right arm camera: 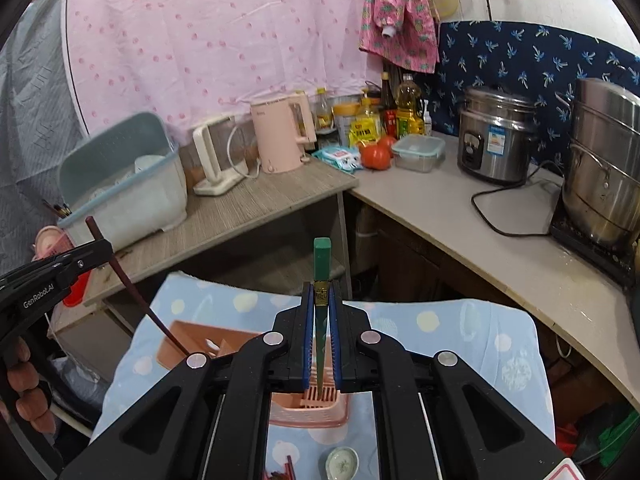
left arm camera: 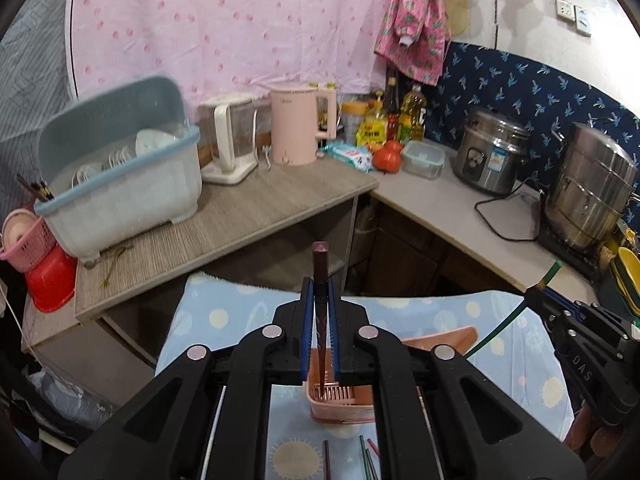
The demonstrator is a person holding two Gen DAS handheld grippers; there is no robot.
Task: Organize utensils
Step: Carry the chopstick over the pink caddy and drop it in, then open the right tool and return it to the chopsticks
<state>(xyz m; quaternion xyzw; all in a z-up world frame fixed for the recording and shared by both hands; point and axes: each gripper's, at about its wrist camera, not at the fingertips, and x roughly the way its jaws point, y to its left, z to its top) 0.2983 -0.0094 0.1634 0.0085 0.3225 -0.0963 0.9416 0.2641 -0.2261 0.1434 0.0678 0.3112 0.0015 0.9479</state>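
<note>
Between the blue pads of your left gripper point(left arm camera: 320, 312) sits a dark brown chopstick point(left arm camera: 320, 264), thick and square at the far end and thin at the near end. Its thin tip points down into the pink slotted utensil basket point(left arm camera: 340, 404) on the blue dotted cloth point(left arm camera: 224, 320). Your left gripper is squeezed tight on that stick and tilts down toward the cloth. Your right gripper point(right arm camera: 320, 312) is squeezed tight on a green chopstick point(right arm camera: 321, 260) in just the same way, with the thin end over the same pink basket point(right arm camera: 308, 412). Both sticks stand up slanted, thick ends far from you. Your right gripper is just to the right of your left one, close by. More chopsticks point(left arm camera: 366, 456) lie flat on the cloth near you, beside a small green dish point(right arm camera: 341, 462).
</note>
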